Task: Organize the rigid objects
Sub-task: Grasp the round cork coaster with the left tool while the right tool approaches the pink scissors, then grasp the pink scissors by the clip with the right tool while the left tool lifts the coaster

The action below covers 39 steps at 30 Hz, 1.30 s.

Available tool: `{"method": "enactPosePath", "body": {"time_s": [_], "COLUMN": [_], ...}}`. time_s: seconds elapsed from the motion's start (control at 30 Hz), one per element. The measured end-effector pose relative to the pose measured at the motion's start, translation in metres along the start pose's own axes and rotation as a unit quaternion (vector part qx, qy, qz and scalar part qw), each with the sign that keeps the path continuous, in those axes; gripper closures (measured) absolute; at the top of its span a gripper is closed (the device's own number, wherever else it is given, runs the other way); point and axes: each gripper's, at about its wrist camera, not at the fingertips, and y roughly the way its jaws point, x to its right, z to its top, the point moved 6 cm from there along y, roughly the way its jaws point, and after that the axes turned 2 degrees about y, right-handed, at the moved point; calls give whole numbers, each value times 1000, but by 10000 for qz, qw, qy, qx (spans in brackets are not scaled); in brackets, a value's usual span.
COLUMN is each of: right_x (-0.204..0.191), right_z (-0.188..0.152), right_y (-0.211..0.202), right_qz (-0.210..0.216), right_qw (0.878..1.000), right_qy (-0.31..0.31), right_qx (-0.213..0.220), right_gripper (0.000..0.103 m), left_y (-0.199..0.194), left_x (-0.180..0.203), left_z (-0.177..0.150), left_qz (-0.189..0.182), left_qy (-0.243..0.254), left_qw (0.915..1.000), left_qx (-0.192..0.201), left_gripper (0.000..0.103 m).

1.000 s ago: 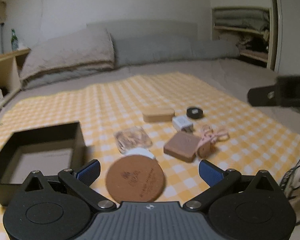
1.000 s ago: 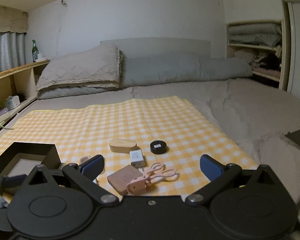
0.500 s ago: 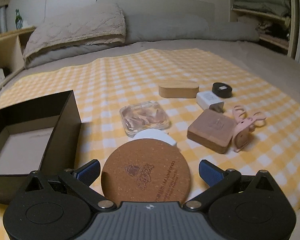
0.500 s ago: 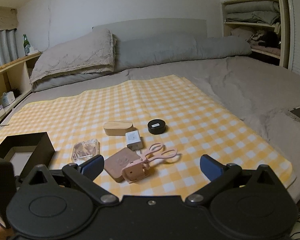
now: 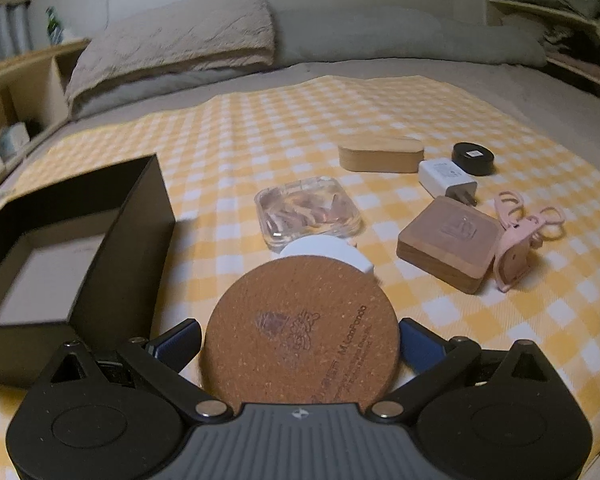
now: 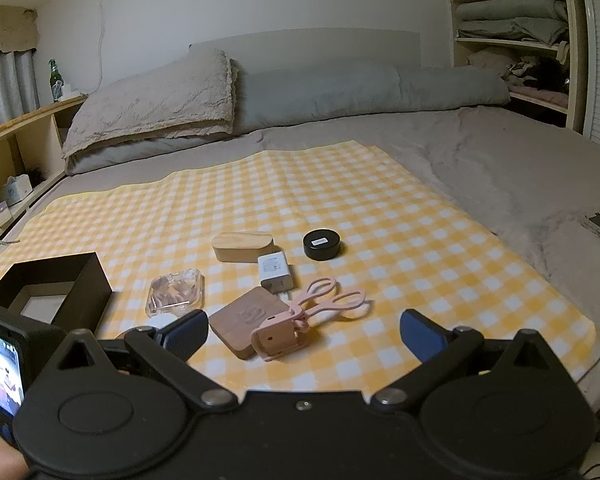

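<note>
A: Left gripper (image 5: 300, 342) status?
B: Jaws spread wide, cork coaster (image 5: 302, 330) sits between the blue pads. Pads look right at its edges; can't tell whether they actually press on it.
A: Coaster location?
B: Near edge of the yellow checked cloth (image 5: 260, 136), directly in front of the left gripper. Partly covers a white round item (image 5: 324, 250) behind it.
A: Box?
B: Open black box (image 5: 60, 240) just left of the coaster, light-coloured floor visible inside.
A: Rest of the items?
B: Clear plastic case (image 5: 306, 212) beyond the white item. To the right, a square wooden block (image 5: 446, 242) with a pink clip (image 5: 518, 246) touching its right side. Further back: white charger plug (image 5: 446, 178), oblong wooden case (image 5: 380, 154), black round tin (image 5: 472, 158).
A: Right gripper (image 6: 302, 334)?
B: Wide open, holding nothing. It hovers over the near edge of the cloth, the block and the pink clip seen between its fingers in the right wrist view.
A: Surroundings?
B: Grey bed, pillows (image 6: 152, 108) at the head.
</note>
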Motion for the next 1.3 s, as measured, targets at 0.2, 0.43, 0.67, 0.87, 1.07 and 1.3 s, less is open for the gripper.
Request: {"method": "enactPosePath", "body": {"time_s": [0.2,0.43,0.67,0.87,1.07,1.3], "right_x": [-3,-7,-12,-5,-8,-5], "right_z": [1,1,-5,-12,-16,-16], "right_y": [16,61,102,121,131,129], "right_qz": [105,315,361,392,449,443], "right_qw": [9998,9970,9924,9886,9866,9877], "right_qy": [-41,-11,148,407,434,438], "right_qx": [-153,-705,-1167,-1393,-1507,-1433], "right_gripper": [0,10,21,28,46,50], "left_y": [5,5,3,2,1,-1], "left_x": [-5,-6,-7,-8,-7,-7], "left_z": [-2,-3,-4,-5,-6,-6], "left_qz": [-80,-46,-67,-117,-147,-210], "left_qy": [-416,-538,-546,-539,-490,-475], "left_qw": [9990,9985,9985,9984,9986,9986], "left_qx": [-102,-4,84,108,136,131], "left_gripper": [0,1,4,4,4,4]}}
